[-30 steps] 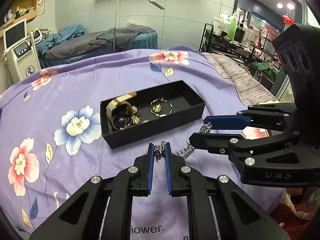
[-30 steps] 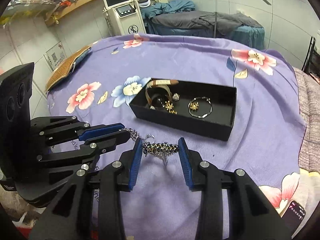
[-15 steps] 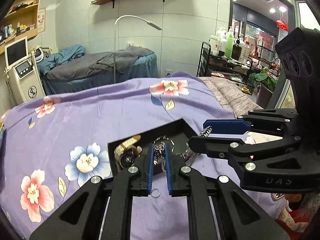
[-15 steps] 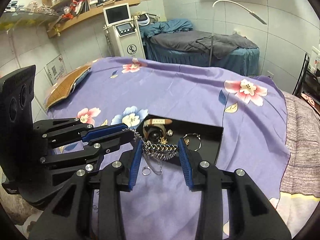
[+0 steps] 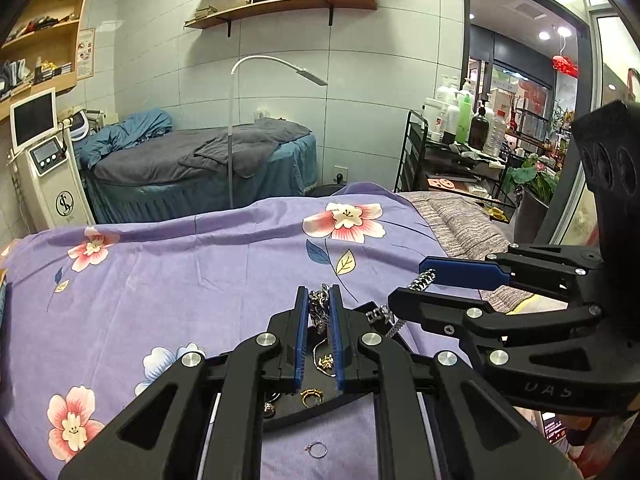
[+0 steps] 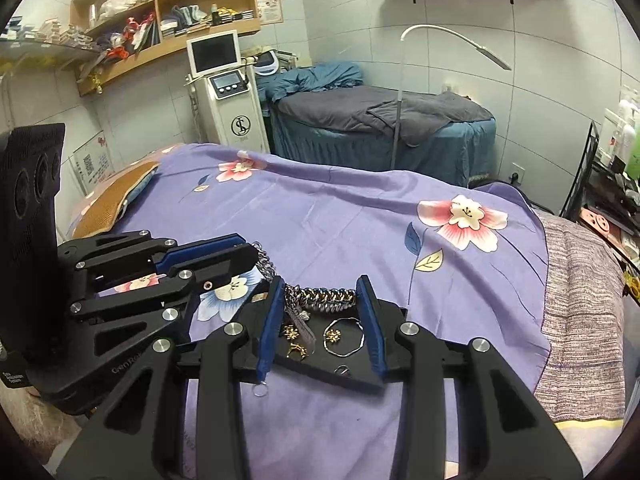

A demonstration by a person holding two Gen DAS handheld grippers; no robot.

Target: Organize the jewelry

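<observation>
— Holding what, the left gripper [image 5: 320, 300]?

— Its jaws are pinched together on one end of a chunky silver chain necklace [image 6: 320, 295], raised above the black jewelry tray [image 6: 320, 372] on the purple floral bedspread [image 6: 320, 216].

— And the right gripper [image 6: 320, 300]?

— Jaws wide apart, with the chain stretched across the gap, touching both pads; a firm grip cannot be told. Gold earrings [image 6: 294, 334] and a thin bangle [image 6: 344, 338] lie in the tray, and a small ring [image 5: 316, 449] sits on the bedspread just beside it.
</observation>
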